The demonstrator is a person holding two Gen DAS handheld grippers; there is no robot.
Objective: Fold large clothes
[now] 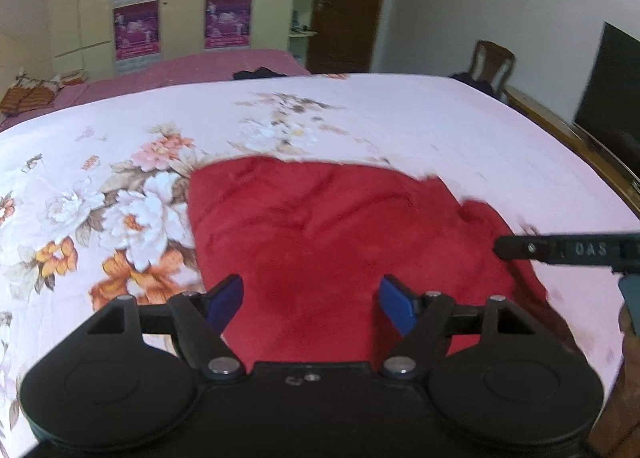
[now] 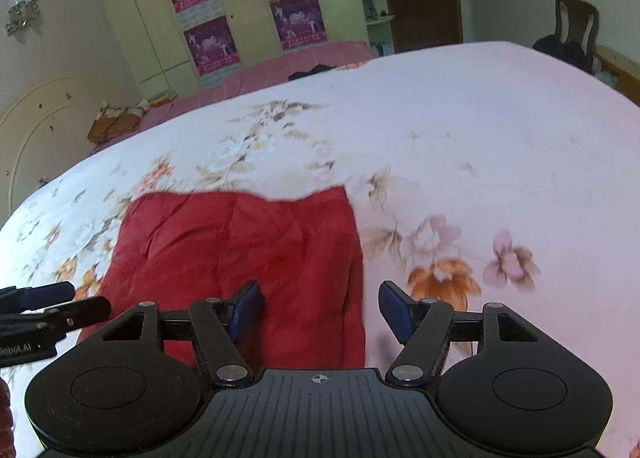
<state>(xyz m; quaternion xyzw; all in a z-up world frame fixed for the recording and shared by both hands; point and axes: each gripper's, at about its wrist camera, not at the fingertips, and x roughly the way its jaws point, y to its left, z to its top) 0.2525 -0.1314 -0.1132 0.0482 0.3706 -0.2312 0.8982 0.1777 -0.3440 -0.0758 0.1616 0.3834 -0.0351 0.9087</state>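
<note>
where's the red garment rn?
The red garment lies folded on the floral bedsheet, directly ahead of both open hand-held grippers; in the right wrist view it sits left of centre.

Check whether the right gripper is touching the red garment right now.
Apart. In the right wrist view the right gripper stands open, its blue pads clear of the red garment, which lies flat on the floral bedsheet beneath them.

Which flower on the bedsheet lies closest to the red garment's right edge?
The orange flower, just right of the red garment; the pink flowers lie farther right.
</note>
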